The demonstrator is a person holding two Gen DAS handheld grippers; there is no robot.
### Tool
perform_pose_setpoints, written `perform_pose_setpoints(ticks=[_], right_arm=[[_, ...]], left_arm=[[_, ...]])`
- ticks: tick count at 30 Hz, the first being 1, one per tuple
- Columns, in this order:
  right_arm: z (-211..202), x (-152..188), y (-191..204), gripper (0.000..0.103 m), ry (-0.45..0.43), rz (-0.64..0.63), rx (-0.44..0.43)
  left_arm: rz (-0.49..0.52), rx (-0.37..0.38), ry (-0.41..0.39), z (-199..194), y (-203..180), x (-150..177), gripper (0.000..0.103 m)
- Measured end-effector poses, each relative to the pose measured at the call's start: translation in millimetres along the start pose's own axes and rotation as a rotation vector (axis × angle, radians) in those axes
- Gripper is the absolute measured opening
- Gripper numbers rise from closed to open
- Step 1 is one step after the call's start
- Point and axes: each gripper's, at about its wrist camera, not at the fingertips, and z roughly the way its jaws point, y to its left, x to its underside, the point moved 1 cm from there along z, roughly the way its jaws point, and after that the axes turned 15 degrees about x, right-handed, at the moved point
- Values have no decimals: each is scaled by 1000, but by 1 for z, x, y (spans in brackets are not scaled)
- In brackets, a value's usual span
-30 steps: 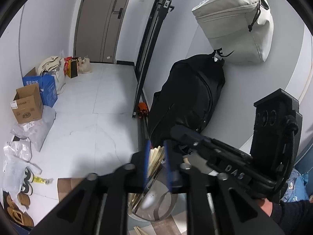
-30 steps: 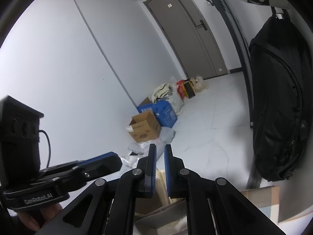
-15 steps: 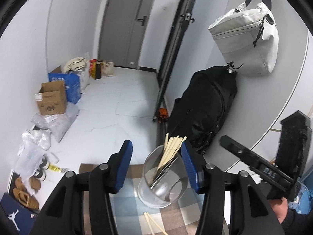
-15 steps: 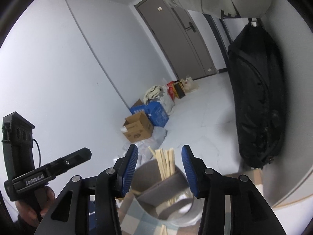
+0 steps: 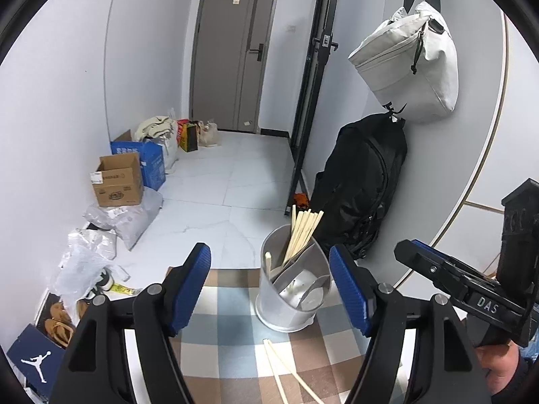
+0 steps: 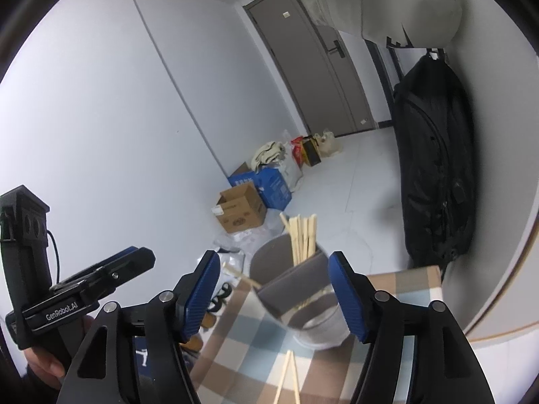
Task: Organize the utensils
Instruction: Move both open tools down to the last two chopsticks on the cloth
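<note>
In the left wrist view, the left tongs (image 5: 269,284) stand spread wide with nothing between the blue pads, hanging over a checked tabletop (image 5: 222,336). A grey divided utensil holder (image 5: 291,289) stands upright near the tabletop's far edge, framed by the 2 fingers without touching them. A bundle of wooden chopsticks (image 5: 303,232) leans in its rear compartment, and 2 loose chopsticks (image 5: 286,373) lie on the cloth just in front of it. The right tongs (image 5: 448,276) reach in from the right edge, and how far they are open cannot be told here. A black backpack (image 5: 360,181) and a white bag (image 5: 411,64) hang on the wall behind.

In the right wrist view, the right tongs (image 6: 273,289) are also spread wide and empty, the utensil holder (image 6: 296,289) between the pads. The chopsticks (image 6: 303,235) rise from it, and the loose chopsticks (image 6: 289,377) lie nearer the camera. The left tongs (image 6: 97,286) sit at the left.
</note>
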Motion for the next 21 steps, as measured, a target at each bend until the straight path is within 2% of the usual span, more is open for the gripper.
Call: perform_pose_setpoints(ticks=[1, 3, 6, 8, 11, 21], right_arm=[[-2, 2, 1, 70, 1, -1, 0], [-6, 11, 2, 72, 10, -8, 0], [-8, 23, 2, 75, 29, -16, 11], [-9, 34, 1, 82, 45, -13, 20], [-10, 52, 0, 84, 70, -24, 38], [0, 107, -5, 87, 164, -77, 73]], left_arm=[[2, -8, -1, -2, -1, 2, 77], [7, -28, -14, -6, -3, 8, 83], [18, -44, -29, -11, -5, 17, 83], [14, -78, -40, -11, -5, 24, 83], [-2, -112, -44, -12, -2, 39, 90], [-68, -119, 37, 8, 17, 94, 91]])
